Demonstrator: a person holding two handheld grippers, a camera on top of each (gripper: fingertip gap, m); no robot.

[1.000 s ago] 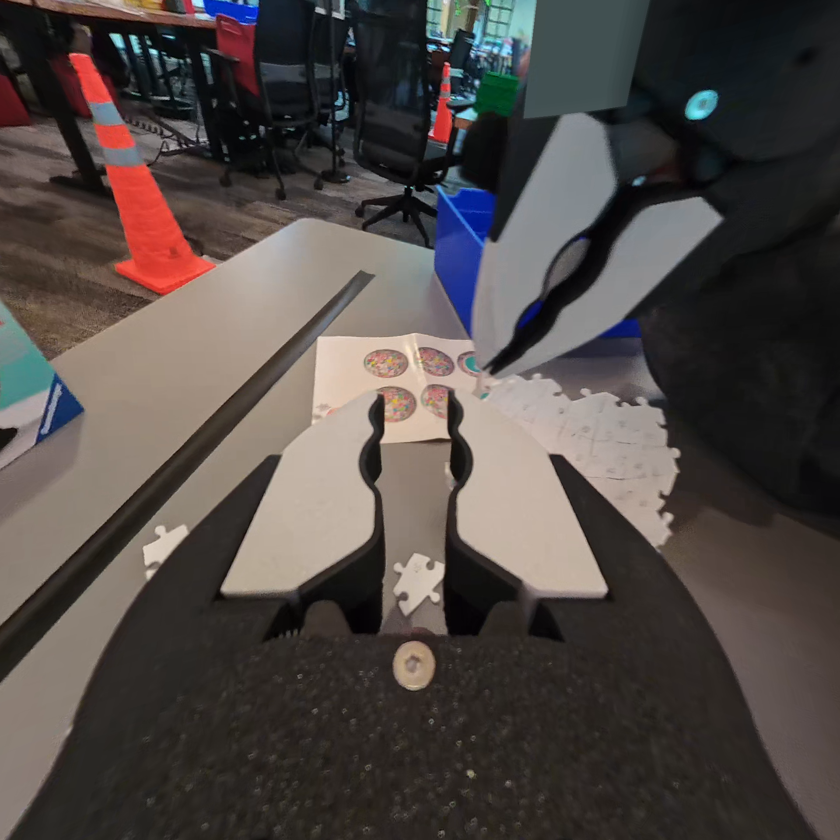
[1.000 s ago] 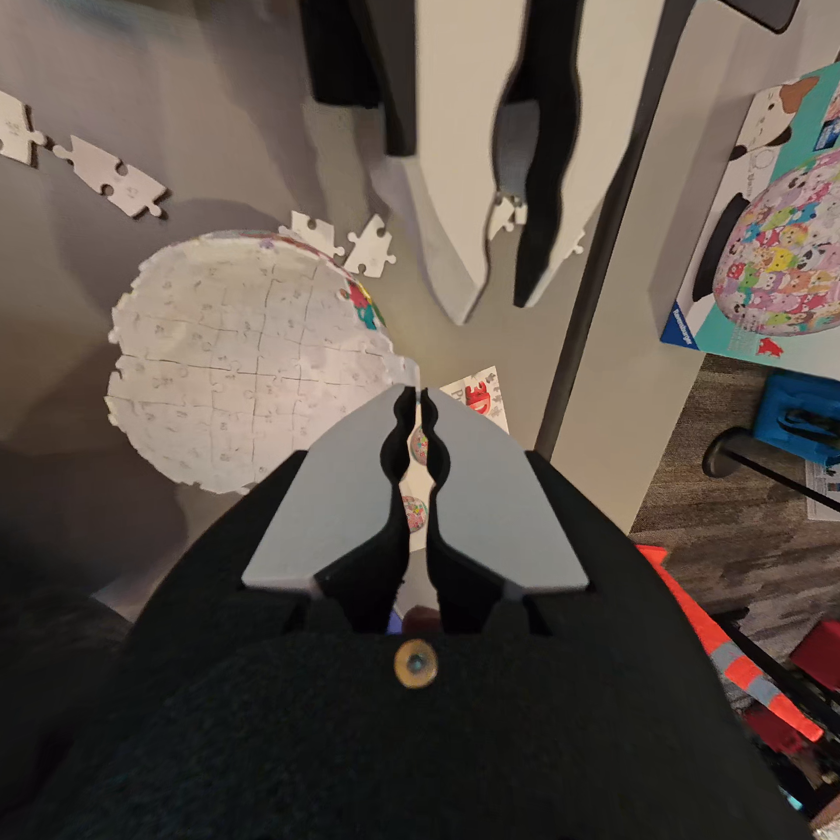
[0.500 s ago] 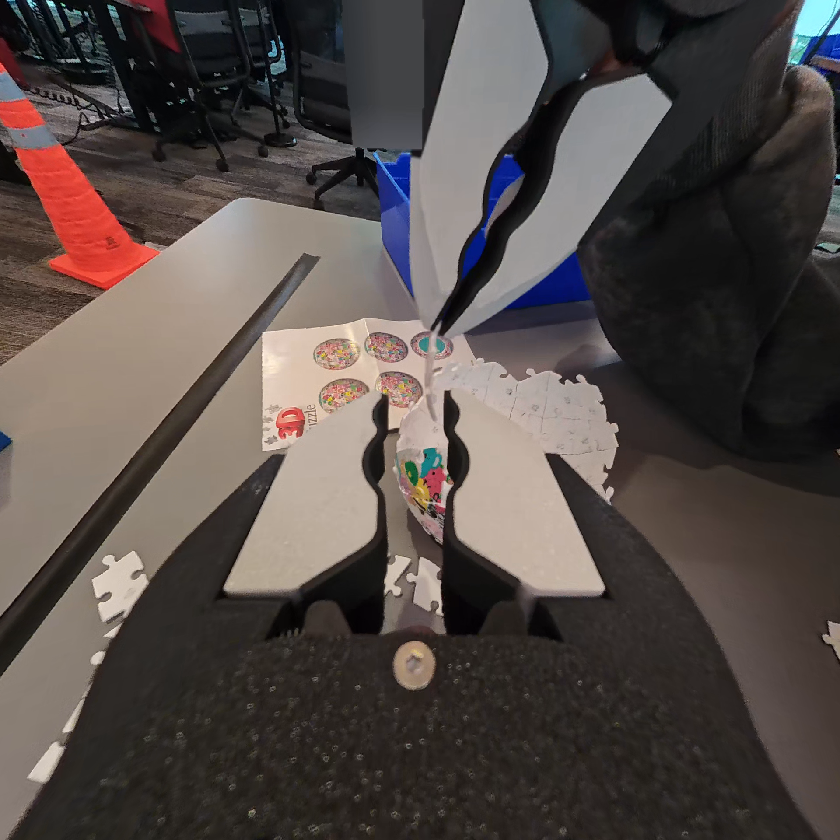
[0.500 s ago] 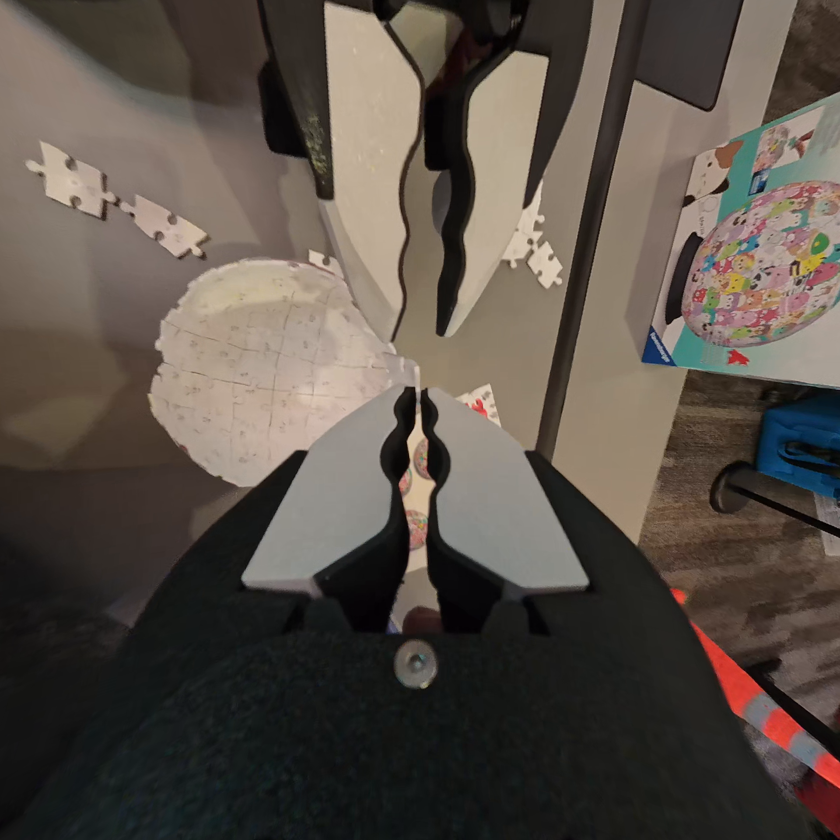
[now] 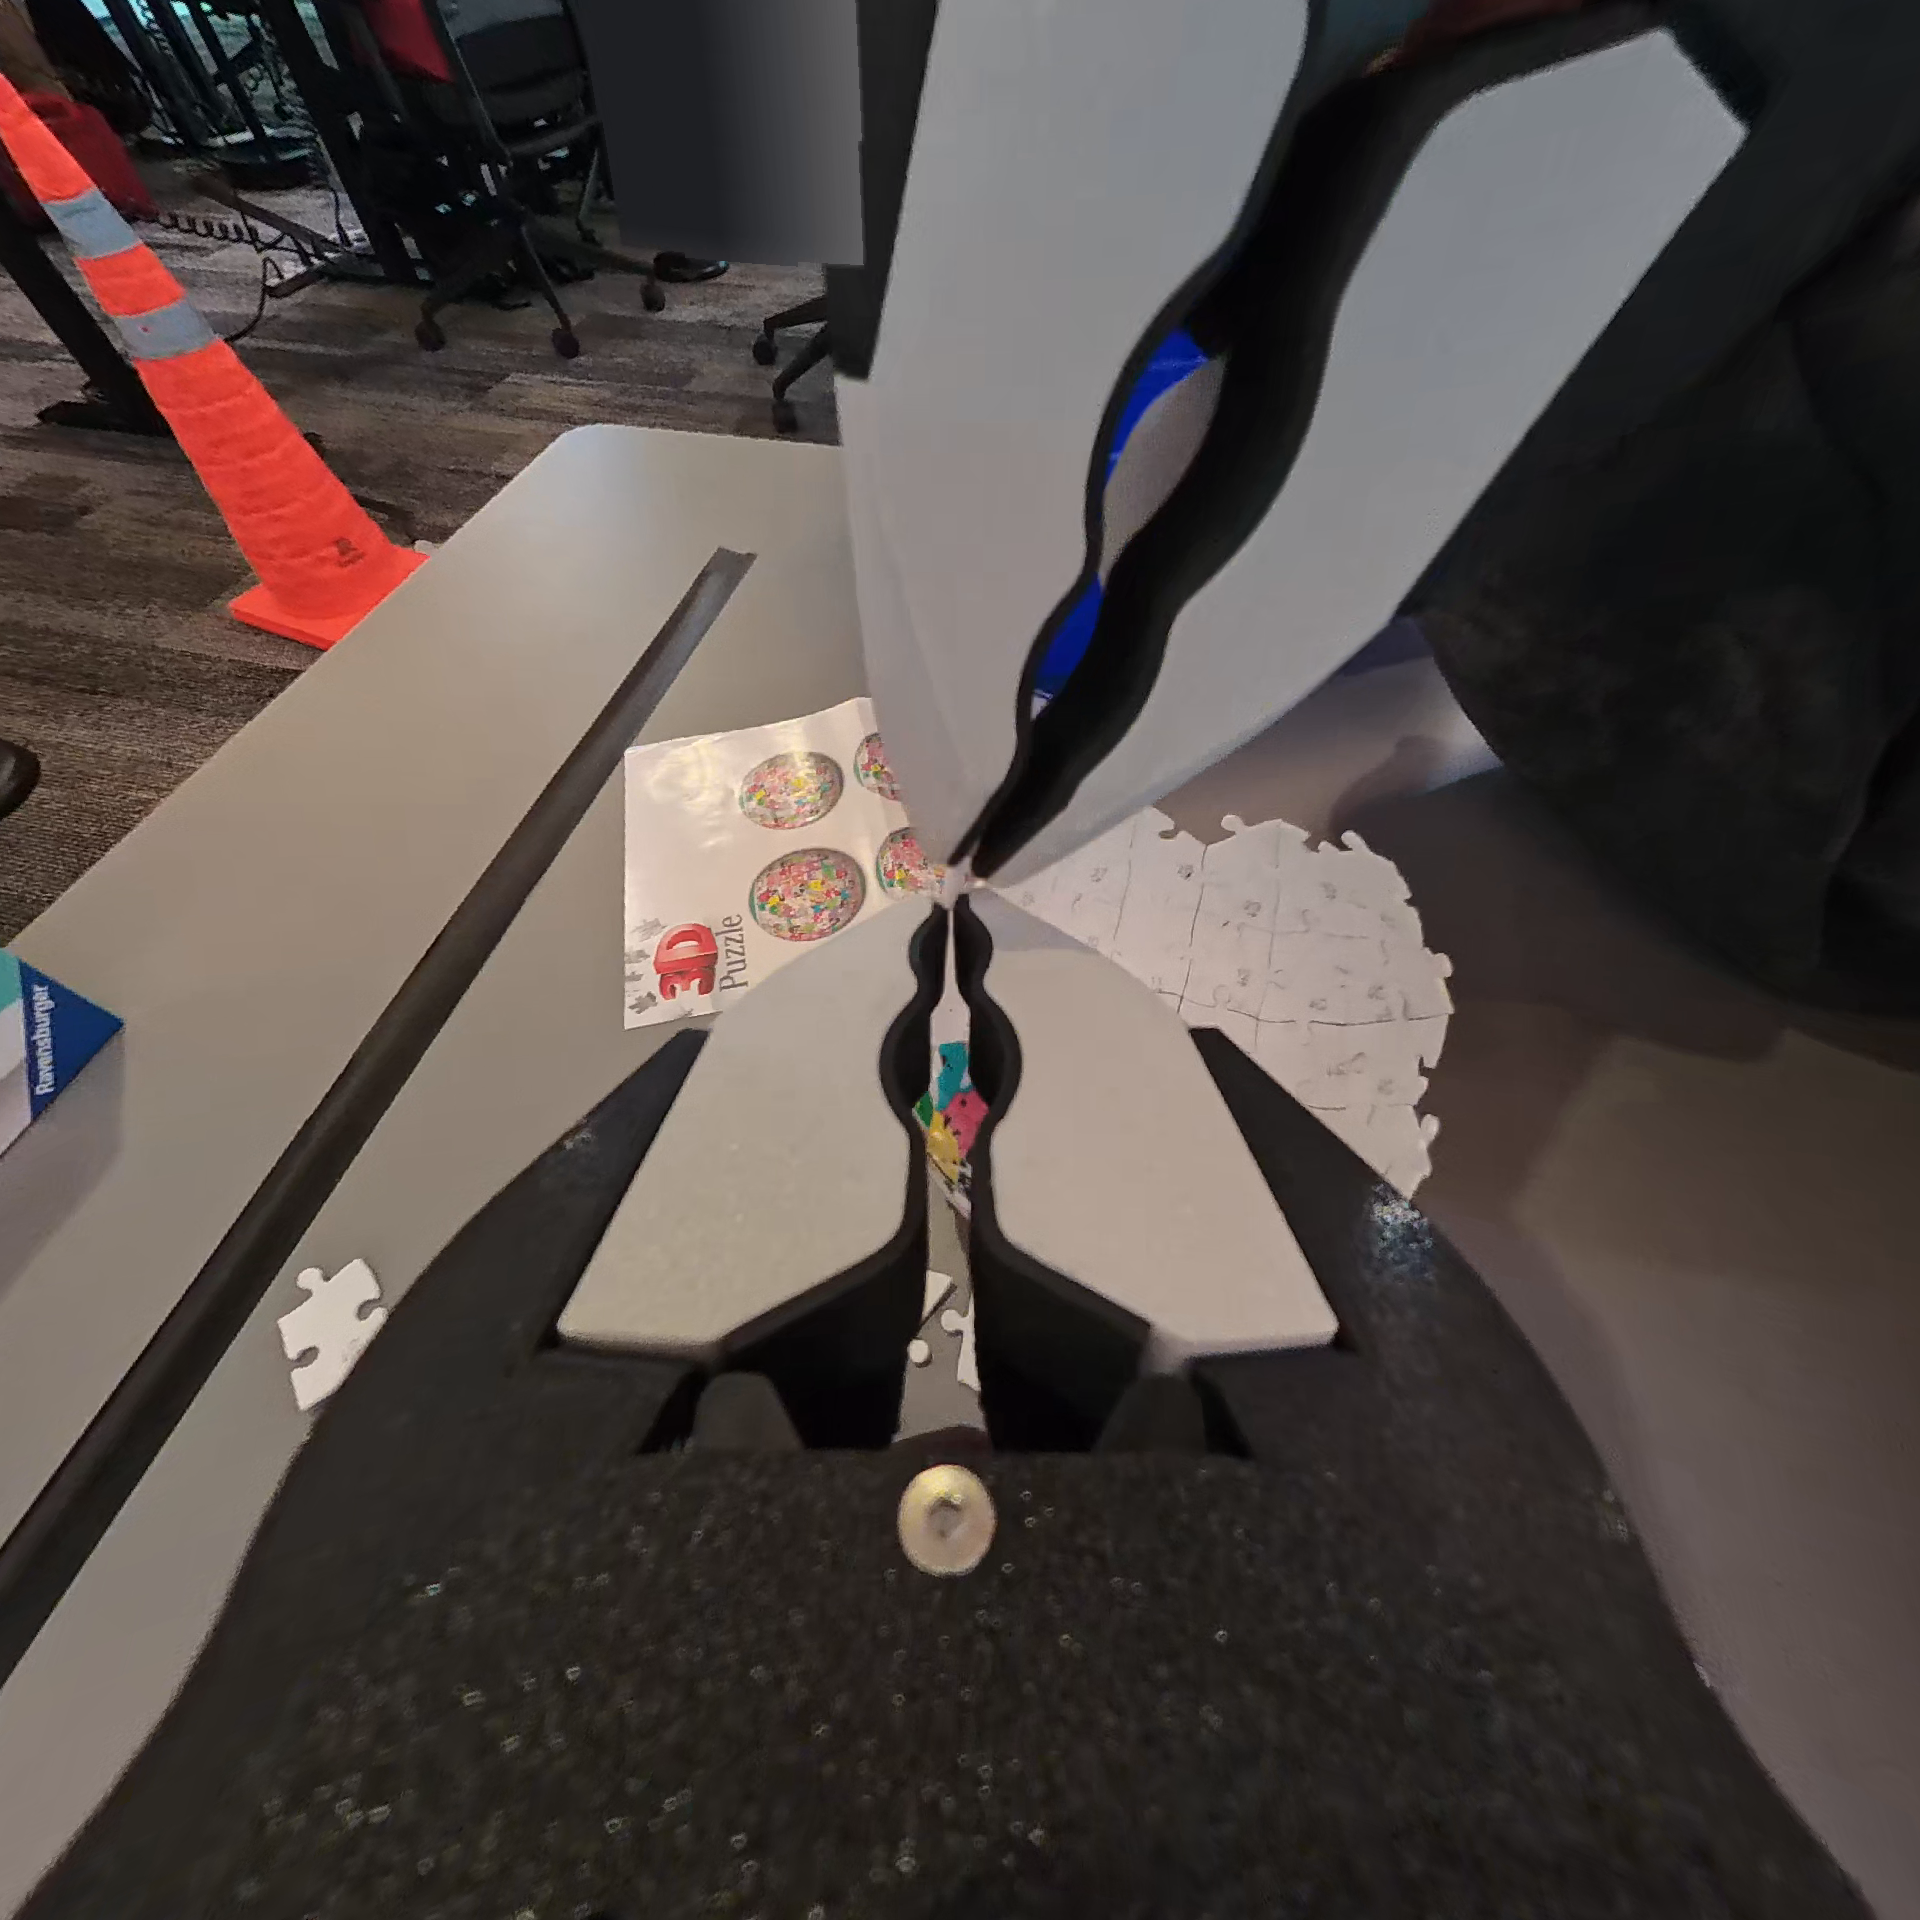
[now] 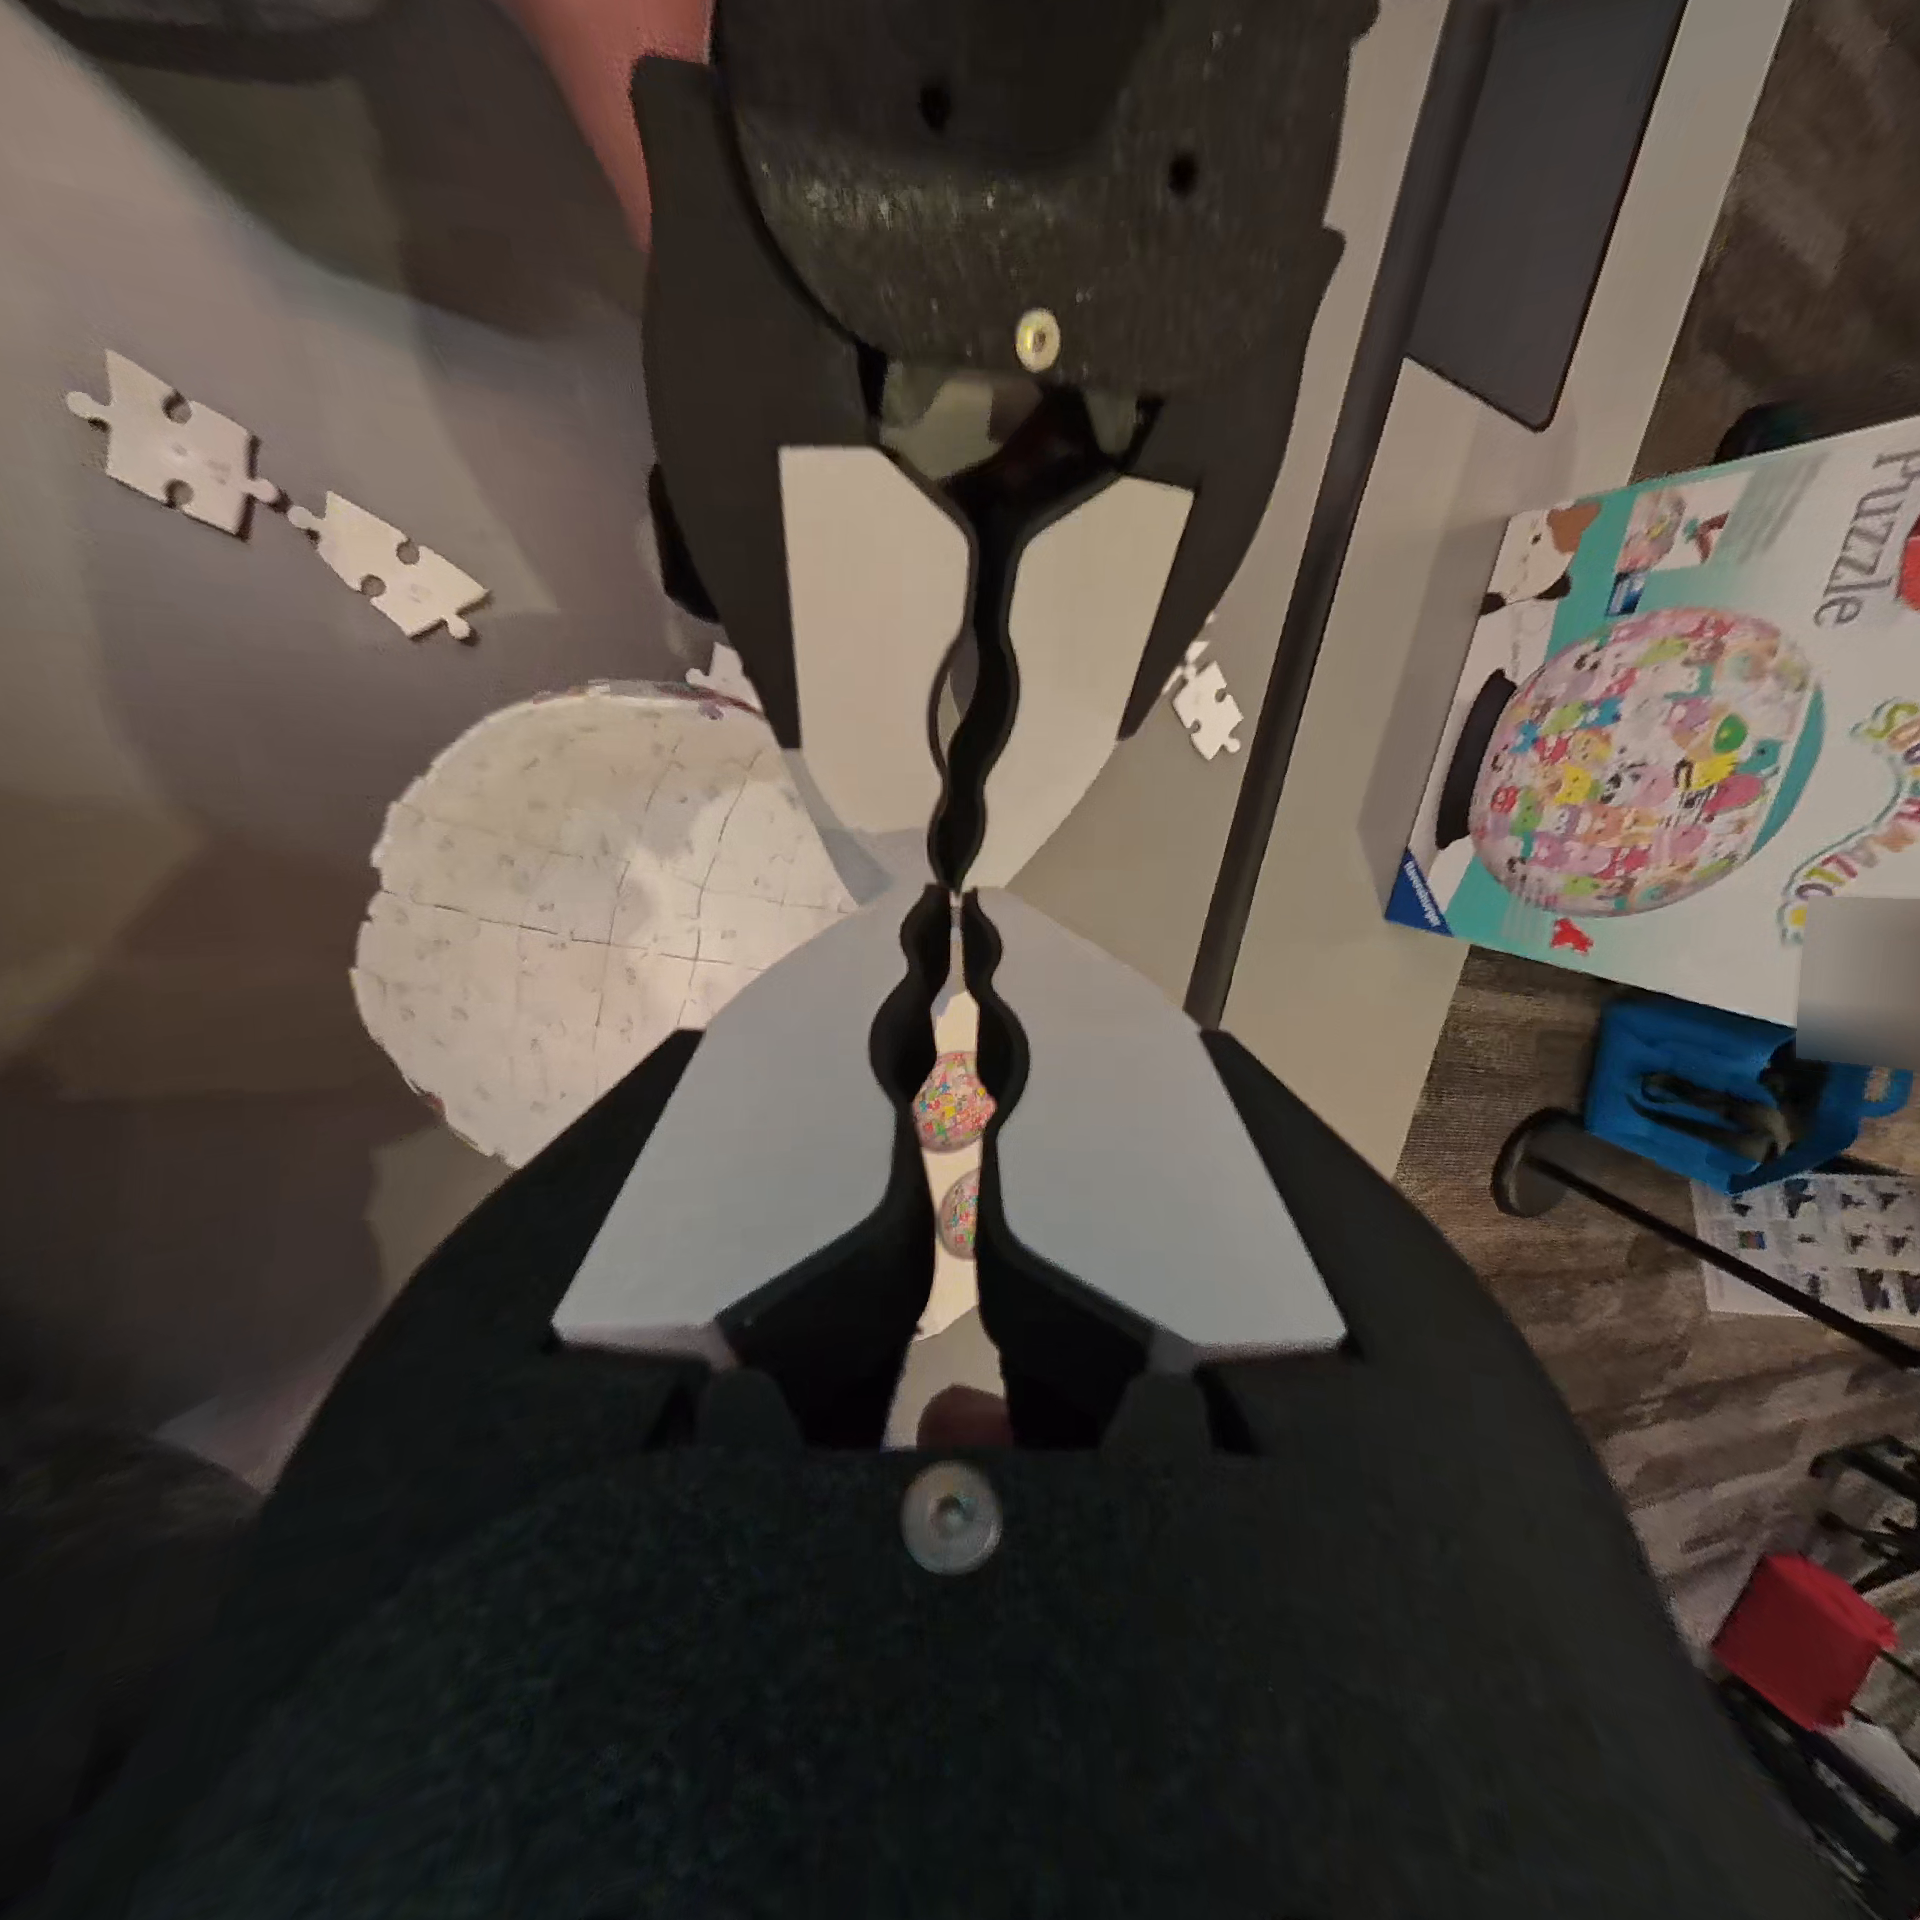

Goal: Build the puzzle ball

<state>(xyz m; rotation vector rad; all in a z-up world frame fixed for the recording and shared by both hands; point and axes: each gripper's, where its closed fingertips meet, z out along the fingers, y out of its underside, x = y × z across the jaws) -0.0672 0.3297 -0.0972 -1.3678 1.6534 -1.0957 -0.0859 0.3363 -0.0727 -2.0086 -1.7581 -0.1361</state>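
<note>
The left gripper (image 5: pixel 952 914) has closed in; both grippers' fingers pinch one small piece (image 5: pixel 954 883) above the half-built ball (image 5: pixel 1268 935).

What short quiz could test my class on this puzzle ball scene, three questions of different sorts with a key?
1. True or false: the half-built puzzle ball lies white inner side up.
2. What stands on the floor beyond the table? A) orange traffic cone B) ladder C) bucket
3. Fill in: the left gripper and right gripper, jaws shut, meet tip to tip on a small white ____.
Key: 1 true; 2 A; 3 puzzle piece.
</note>
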